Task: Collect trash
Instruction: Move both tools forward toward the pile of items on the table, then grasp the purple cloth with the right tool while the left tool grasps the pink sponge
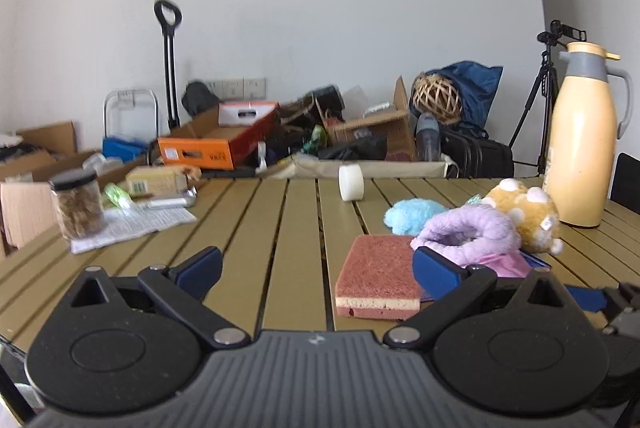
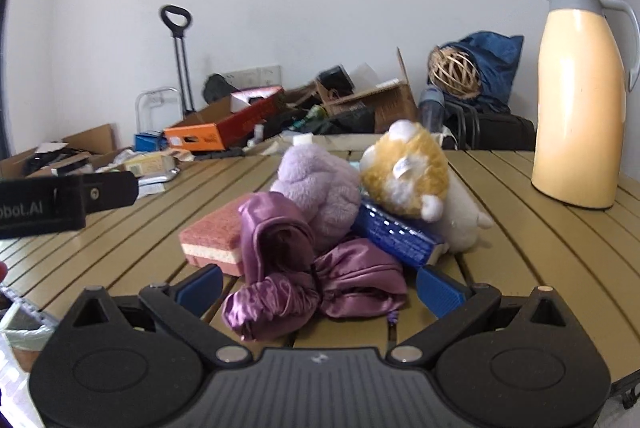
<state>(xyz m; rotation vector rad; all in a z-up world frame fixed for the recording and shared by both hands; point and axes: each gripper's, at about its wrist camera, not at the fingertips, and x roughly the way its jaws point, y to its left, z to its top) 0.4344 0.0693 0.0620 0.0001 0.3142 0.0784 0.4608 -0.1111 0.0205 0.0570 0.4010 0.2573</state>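
Observation:
My left gripper [image 1: 318, 268] is open and empty above the slatted wooden table [image 1: 248, 224]. A pink sponge [image 1: 378, 276] lies between its fingers, nearer the right one. My right gripper [image 2: 320, 284] is open, its fingers on either side of a crumpled purple satin cloth [image 2: 312, 284]. Behind the cloth lie the sponge [image 2: 214, 238], a lilac plush [image 2: 320, 184], a tan plush toy [image 2: 406, 168] and a blue packet [image 2: 396, 234]. The left gripper's body [image 2: 68, 202] shows at the left edge of the right wrist view.
A cream thermos jug [image 1: 584, 136] stands at the table's right. A jar [image 1: 78, 204], printed paper [image 1: 132, 224], a box [image 1: 160, 180], a white tape roll [image 1: 351, 182] and a blue fluffy item [image 1: 412, 214] lie further back. Boxes and bags [image 1: 224, 140] clutter the floor behind.

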